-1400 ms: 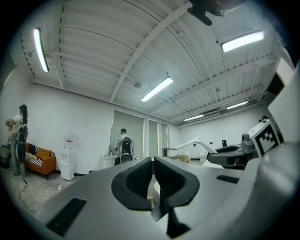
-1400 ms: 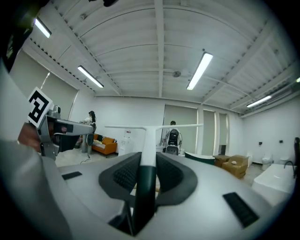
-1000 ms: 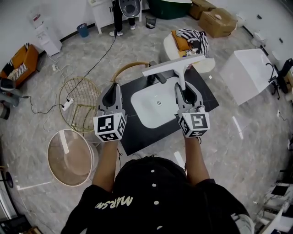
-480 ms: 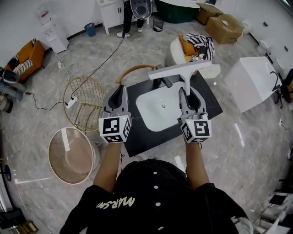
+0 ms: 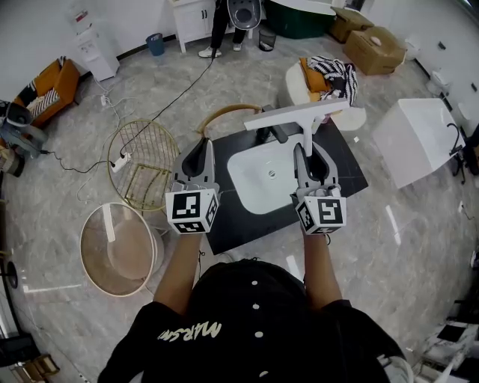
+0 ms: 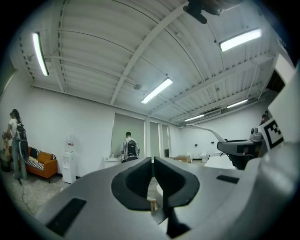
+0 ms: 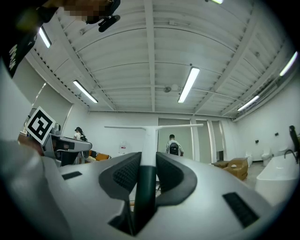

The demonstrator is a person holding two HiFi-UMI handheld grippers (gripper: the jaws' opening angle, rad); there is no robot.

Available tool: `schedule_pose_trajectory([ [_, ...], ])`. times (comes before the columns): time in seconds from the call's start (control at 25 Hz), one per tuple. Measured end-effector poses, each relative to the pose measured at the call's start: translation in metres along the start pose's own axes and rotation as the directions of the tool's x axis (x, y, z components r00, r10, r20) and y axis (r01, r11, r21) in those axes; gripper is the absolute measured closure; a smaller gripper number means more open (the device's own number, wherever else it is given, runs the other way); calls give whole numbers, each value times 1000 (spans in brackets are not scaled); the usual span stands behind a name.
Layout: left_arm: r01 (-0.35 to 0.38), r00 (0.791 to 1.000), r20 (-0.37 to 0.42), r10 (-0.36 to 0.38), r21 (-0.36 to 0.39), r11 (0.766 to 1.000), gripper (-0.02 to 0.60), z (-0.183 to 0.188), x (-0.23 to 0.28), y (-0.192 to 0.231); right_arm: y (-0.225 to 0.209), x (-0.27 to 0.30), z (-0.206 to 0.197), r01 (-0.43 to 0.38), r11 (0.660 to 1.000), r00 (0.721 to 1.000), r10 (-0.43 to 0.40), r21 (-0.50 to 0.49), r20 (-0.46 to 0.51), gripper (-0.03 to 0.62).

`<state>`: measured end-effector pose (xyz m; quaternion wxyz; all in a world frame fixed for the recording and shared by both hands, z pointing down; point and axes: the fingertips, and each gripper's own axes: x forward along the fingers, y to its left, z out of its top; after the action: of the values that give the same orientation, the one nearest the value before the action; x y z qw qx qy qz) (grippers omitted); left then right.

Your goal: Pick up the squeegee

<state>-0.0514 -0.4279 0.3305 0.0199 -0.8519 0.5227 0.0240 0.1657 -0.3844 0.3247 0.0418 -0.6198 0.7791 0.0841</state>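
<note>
The squeegee [image 5: 296,114] has a long white blade, a white stem and a dark green handle. My right gripper [image 5: 309,152] is shut on that handle and holds the squeegee in the air above the white sink basin [image 5: 254,182], blade crosswise at the far end. In the right gripper view the dark handle [image 7: 145,187] sits clamped between the jaws of the right gripper [image 7: 146,171], with the blade [image 7: 154,127] level beyond them. My left gripper [image 5: 200,159] hovers over the left end of the black countertop [image 5: 224,224], shut and empty; the left gripper view shows the left gripper [image 6: 153,161] with its jaws together.
A dark faucet [image 5: 272,133] stands behind the basin. A gold wire basket [image 5: 138,176] and a round pale tub [image 5: 116,250] lie on the floor at left. A seat with clothes [image 5: 323,81], a white block [image 5: 415,135], cardboard boxes [image 5: 378,45] and a person [image 5: 243,15] are farther off.
The head view has shifted a little, so the floor slides slightly in the picture. Both grippers and the held squeegee keep their places above the sink.
</note>
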Motion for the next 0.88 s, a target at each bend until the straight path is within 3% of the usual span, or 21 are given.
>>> schedule_pose_trajectory([
  [0.88, -1, 999, 35, 2, -2, 1000, 557, 20, -8, -6, 6, 4, 2, -28, 1000, 1000, 28, 6, -12, 511],
])
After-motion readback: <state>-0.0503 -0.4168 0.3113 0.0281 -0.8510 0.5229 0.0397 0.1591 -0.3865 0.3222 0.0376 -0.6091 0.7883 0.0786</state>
